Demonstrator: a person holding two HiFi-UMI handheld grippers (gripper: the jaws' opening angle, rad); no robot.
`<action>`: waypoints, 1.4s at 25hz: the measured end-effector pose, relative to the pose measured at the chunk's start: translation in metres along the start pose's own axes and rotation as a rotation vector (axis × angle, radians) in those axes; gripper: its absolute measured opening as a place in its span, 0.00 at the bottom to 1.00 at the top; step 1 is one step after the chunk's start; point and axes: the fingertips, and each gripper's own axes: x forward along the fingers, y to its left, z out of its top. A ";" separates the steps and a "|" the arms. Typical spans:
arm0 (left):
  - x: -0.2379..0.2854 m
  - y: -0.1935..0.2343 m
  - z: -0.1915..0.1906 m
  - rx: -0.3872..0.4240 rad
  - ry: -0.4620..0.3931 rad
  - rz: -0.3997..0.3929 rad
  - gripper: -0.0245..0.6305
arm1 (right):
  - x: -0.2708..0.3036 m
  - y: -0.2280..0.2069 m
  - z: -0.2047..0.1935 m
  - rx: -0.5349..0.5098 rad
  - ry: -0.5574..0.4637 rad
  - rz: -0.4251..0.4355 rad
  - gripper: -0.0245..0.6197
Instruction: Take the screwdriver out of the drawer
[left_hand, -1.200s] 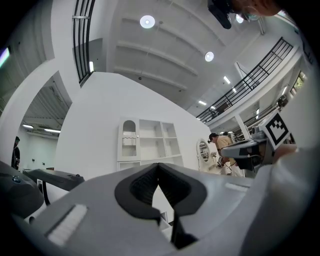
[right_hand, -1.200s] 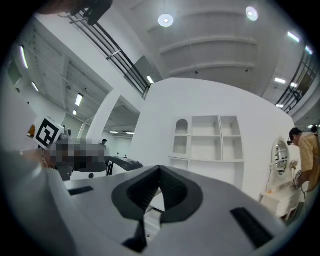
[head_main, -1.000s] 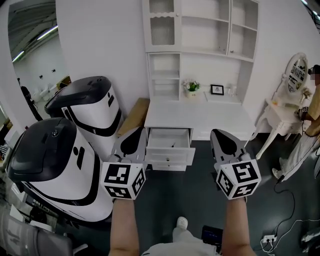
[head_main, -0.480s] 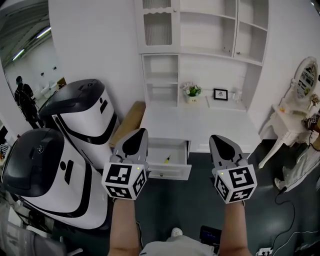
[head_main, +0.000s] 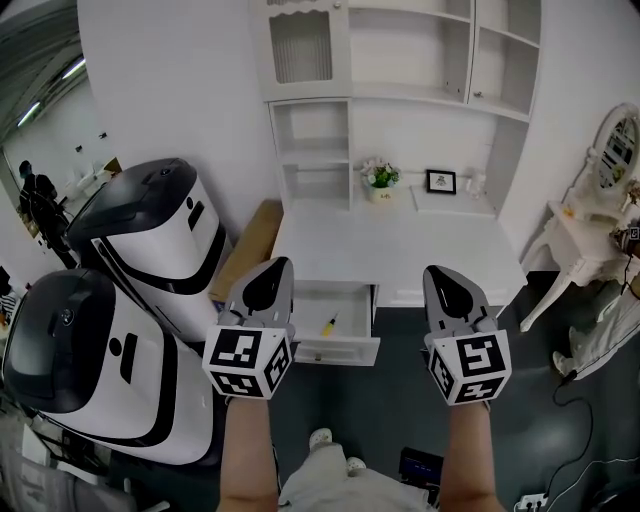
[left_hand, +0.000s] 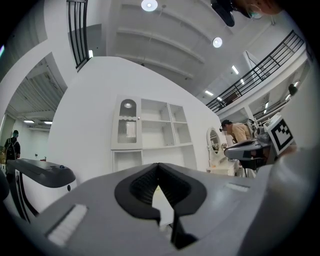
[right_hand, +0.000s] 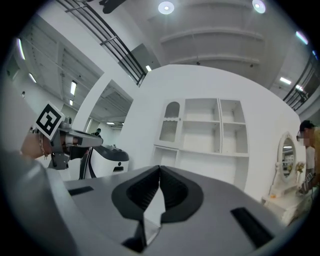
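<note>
Drawer (head_main: 340, 350) closer now, partly behind empty closed left tongs (head_main: 284, 262), screwdriver (head_main: 327, 324) tiny, right tongs (head_main: 433, 270) closed empty

I log a home-furniture mock-up in a large hall: beyond left tongs (head_main: 278, 268) and right tongs (head_main: 436, 275), white desk (head_main: 400, 250) with shelf unit (head_main: 400, 60); to their right, dressing table (head_main: 575, 225); left, white-and-black machines (head_main: 150, 250); overhead, mezzanine railing (left_hand: 260, 75)

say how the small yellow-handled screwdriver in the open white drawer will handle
The small yellow-handled screwdriver looks thin and short, so probably stiff and light. It lies loose in the open white drawer, so a nudge may roll it.
</note>
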 end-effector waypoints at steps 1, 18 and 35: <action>0.004 0.002 -0.001 -0.003 0.002 -0.002 0.05 | 0.003 -0.003 -0.001 0.007 0.000 -0.004 0.05; 0.131 0.060 -0.032 -0.054 0.014 -0.069 0.05 | 0.118 -0.039 -0.022 -0.028 0.059 -0.072 0.05; 0.231 0.088 -0.086 -0.114 0.084 -0.236 0.31 | 0.200 -0.061 -0.068 0.001 0.172 -0.175 0.05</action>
